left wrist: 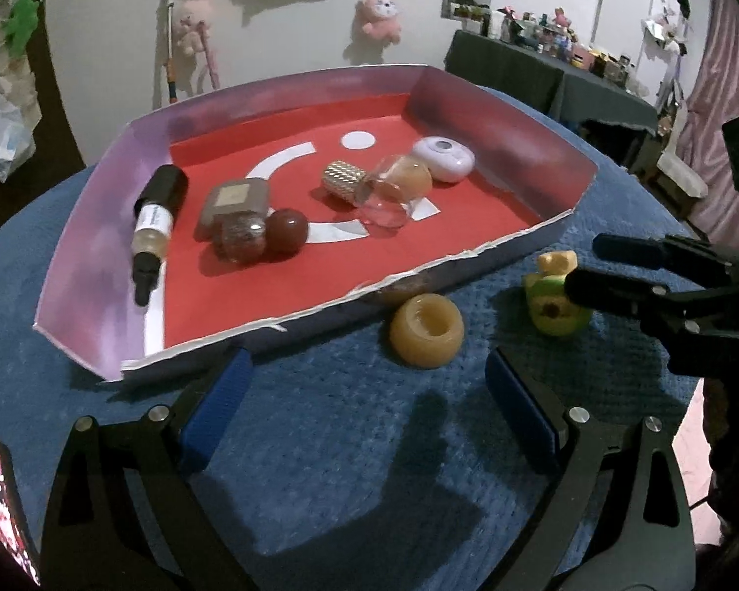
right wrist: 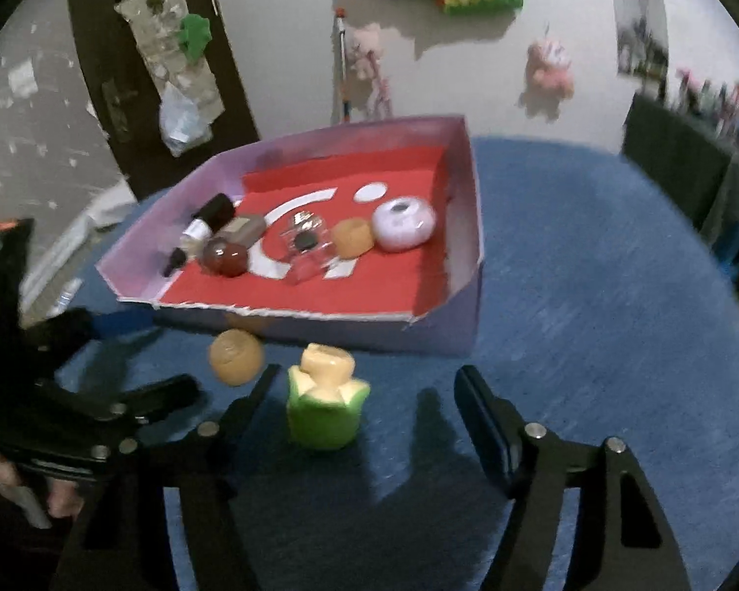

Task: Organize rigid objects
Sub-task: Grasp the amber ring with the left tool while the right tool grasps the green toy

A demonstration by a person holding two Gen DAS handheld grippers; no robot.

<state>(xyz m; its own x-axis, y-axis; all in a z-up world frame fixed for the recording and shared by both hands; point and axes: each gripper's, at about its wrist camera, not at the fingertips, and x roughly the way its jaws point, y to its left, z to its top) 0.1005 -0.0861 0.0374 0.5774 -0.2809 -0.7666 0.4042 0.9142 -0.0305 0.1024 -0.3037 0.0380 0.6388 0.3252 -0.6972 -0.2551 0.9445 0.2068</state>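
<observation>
- Holding loose items, the tray (left wrist: 527, 167) fills mid-frame in the left view: a dropper bottle (left wrist: 153, 219) by its left wall, a brown ball (left wrist: 285, 230), a glass bottle (left wrist: 369, 187) and a white puck (left wrist: 443, 157).
- Below its torn front edge, on the blue cloth (left wrist: 345, 423), stand a tan ring (left wrist: 426, 330) and a green bottle (right wrist: 326, 406).
- Right gripper (right wrist: 364, 389): fingers spread either side of the green bottle, not pressing.
- Left gripper (left wrist: 364, 389): fingers spread, empty, over bare cloth.
</observation>
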